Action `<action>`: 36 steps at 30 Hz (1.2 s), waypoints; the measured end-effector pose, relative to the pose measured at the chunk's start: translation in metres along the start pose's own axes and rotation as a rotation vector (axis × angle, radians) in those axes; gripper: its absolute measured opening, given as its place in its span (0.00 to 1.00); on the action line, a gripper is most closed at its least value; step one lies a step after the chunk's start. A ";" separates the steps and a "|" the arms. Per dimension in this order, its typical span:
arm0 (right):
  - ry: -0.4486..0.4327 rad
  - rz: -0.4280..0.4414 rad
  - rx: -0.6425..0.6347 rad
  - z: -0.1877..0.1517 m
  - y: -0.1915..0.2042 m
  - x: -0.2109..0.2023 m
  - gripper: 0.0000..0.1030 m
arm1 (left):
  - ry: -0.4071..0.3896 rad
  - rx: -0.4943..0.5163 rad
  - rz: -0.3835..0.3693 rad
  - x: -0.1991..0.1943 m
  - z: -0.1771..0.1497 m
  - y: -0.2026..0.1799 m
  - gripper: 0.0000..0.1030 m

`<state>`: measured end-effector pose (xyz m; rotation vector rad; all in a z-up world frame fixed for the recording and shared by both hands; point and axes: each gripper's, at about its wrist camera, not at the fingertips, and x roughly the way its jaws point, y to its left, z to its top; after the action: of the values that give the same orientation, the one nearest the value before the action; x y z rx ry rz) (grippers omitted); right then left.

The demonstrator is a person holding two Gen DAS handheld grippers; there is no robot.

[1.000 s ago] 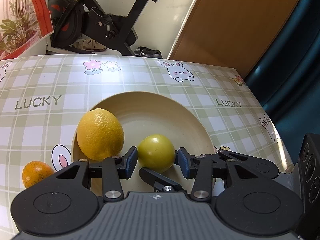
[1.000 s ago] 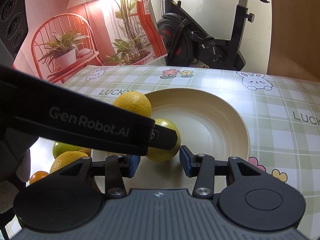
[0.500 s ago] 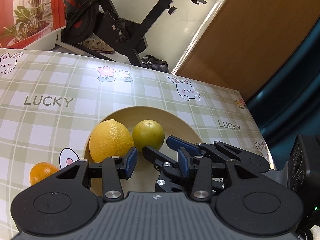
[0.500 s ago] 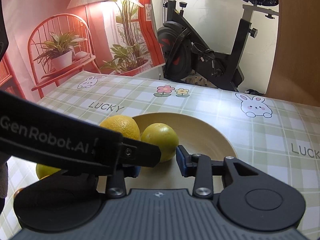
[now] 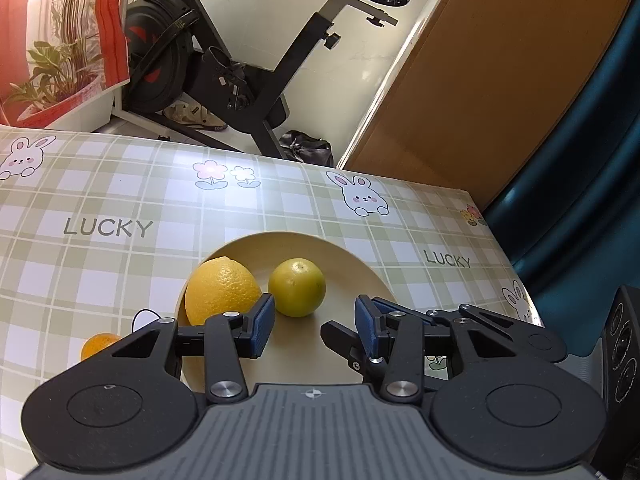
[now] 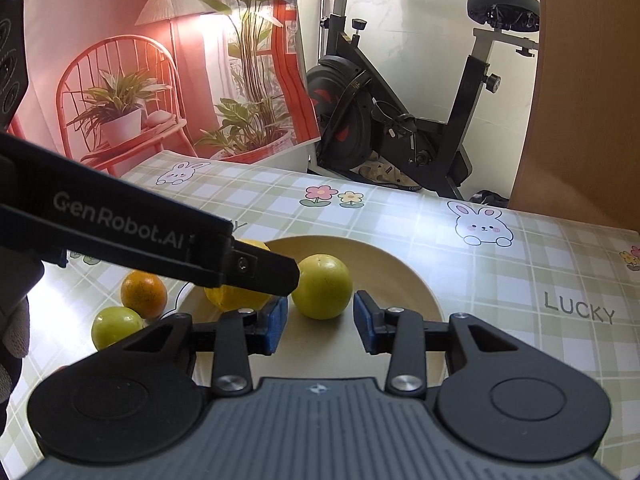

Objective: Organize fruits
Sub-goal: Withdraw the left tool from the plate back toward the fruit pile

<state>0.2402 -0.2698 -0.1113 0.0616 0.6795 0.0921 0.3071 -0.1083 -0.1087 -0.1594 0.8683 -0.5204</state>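
A beige plate holds a large yellow citrus and a smaller yellow-green fruit side by side. My left gripper hovers open just short of them, with nothing between its blue pads. My right gripper is also open, and the yellow-green fruit lies just beyond its tips, untouched. The left gripper's black body crosses the right wrist view and covers part of the yellow citrus. On the cloth left of the plate lie a small orange and a green fruit.
The table has a green checked cloth with rabbits and the word LUCKY. Beyond its far edge stand an exercise bike, a wooden panel and a red plant poster. A gloved hand shows at the left.
The left gripper's fingers stood around the yellow-green fruit a second ago. Both grippers have since risen and drawn back, leaving the fruit on the plate beyond their tips.
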 end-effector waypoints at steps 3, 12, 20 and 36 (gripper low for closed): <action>-0.003 0.001 0.016 -0.001 0.002 -0.009 0.38 | -0.014 0.014 0.008 -0.011 -0.003 0.000 0.45; -0.026 0.003 0.033 -0.008 0.016 -0.040 0.39 | -0.062 0.052 0.053 -0.059 -0.021 0.014 0.45; -0.043 0.023 0.015 -0.017 0.038 -0.065 0.39 | -0.133 0.040 0.120 -0.114 -0.048 0.041 0.45; -0.029 0.099 0.007 -0.047 0.094 -0.075 0.39 | -0.190 -0.019 0.174 -0.152 -0.095 0.057 0.45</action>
<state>0.1463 -0.1829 -0.0923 0.1029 0.6473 0.1839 0.1748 0.0232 -0.0849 -0.1470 0.6942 -0.3287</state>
